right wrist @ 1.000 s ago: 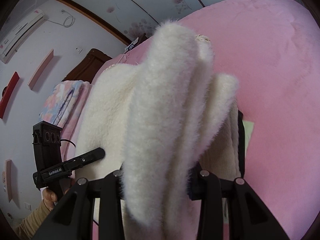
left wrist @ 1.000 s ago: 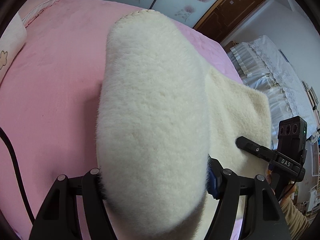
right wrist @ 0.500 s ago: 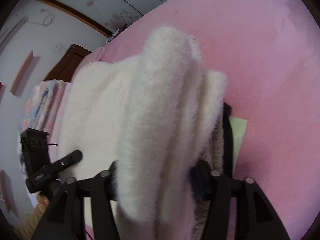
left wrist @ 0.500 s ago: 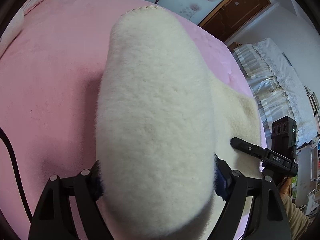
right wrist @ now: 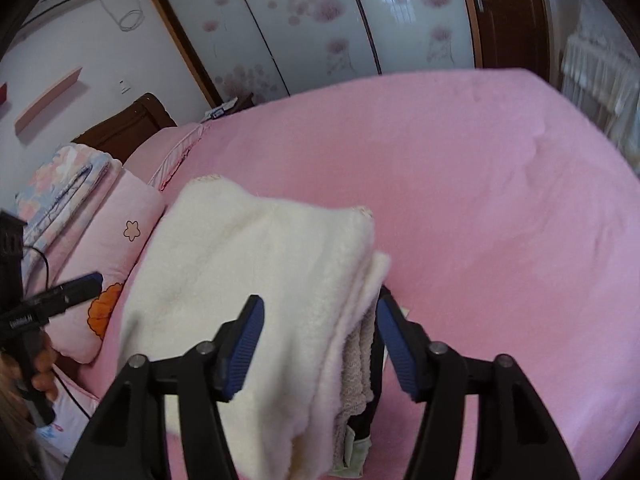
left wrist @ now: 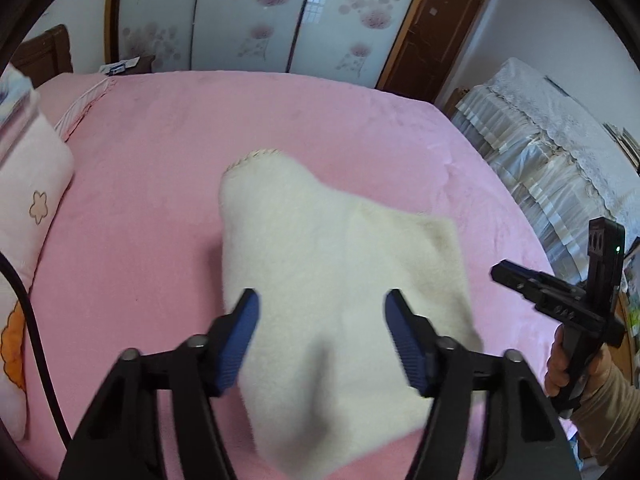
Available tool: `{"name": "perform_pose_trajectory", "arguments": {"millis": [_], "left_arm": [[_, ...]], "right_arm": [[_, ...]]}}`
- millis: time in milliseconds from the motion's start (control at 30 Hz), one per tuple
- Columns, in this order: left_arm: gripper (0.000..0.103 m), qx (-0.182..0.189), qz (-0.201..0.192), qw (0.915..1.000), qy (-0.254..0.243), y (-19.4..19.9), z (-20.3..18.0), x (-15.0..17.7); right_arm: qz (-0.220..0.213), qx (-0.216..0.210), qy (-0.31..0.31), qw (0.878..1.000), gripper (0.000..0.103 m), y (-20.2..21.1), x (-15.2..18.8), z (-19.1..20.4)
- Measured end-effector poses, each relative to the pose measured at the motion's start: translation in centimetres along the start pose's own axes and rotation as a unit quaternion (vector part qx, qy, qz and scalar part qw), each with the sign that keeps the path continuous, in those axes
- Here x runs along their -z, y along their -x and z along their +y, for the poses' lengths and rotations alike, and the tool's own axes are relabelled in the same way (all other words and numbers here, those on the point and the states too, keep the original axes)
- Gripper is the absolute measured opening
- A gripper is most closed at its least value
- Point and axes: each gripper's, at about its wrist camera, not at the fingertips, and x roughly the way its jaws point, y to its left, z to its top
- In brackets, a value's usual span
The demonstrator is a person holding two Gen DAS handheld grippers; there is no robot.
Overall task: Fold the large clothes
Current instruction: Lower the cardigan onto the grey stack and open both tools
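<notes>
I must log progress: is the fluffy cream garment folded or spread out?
Folded: the fluffy cream garment lies as a compact stack of layers on the pink bed.

both wrist views look steeply down, close over the same pink bed [left wrist: 160,200] and folded fleece [right wrist: 248,264].

Big pink plush bedspread [left wrist: 160,200] fills the view, pink flower-print pillow [left wrist: 28,208] at 9 o'clock, brown wooden door [left wrist: 436,28] around 1, white ruffled lace cover [left wrist: 552,168] at 3.
</notes>
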Motion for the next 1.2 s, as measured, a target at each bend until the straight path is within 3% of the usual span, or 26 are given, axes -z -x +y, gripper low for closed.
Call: {"name": "perform_pose_trajectory", "arguments": {"millis": [33,100,233,367,433,567,833,933,1000,1067,1200], "left_arm": [[0.045,0.000,0.002,1.0000,-0.002,-0.1,-0.5,-0.3],[0.038,-0.001,0.008,0.9999,-0.010,-1.0,-1.5,-0.9],[0.035,-0.015,0.009,0.9997,-0.014,-3.2,-1.8,-1.1],[0.020,-0.054,0.033,0.9980,-0.006,-6.7,-0.7,-0.7],[0.017,-0.062,0.031,0.9976,-0.006,-7.3,0.0,-0.5],[0.014,-0.050,0.033,0.9981,-0.009,-7.8,0.5,-0.1],[0.014,-0.063,0.031,0.9975,0.000,-8.2,0.4,-0.1],[0.022,-0.065,0.032,0.9974,0.005,-7.5,-0.2,0.2],[0.053,-0.061,0.036,0.9974,0.012,-6.8,-0.7,0.6],[0.069,-0.068,0.040,0.9966,0.023,-5.9,-1.3,1.1],[0.069,-0.050,0.041,0.9975,0.029,-3.6,-2.9,2.1]], "right_arm": [[0.002,0.001,0.005,1.000,0.019,0.0,0.1,0.5],[0.002,0.007,0.014,1.000,0.013,-0.6,0.2,2.2],[-0.001,0.016,0.010,1.000,0.013,-2.8,0.6,3.7],[0.013,0.064,-0.016,0.998,0.013,-5.7,1.3,2.0],[0.023,0.084,-0.026,0.996,0.000,-6.8,1.9,0.4],[0.035,0.079,-0.026,0.996,0.000,-8.0,2.7,-1.3],[0.047,0.080,-0.048,0.995,0.000,-8.7,2.7,-1.6],[0.057,0.070,-0.049,0.995,0.003,-7.7,2.4,-1.3],[0.058,0.073,-0.043,0.995,0.003,-6.5,2.4,-0.9],[0.065,0.074,-0.038,0.994,0.003,-5.4,2.4,-0.7],[0.071,0.076,-0.031,0.994,0.003,-2.3,2.9,-0.3]]}}
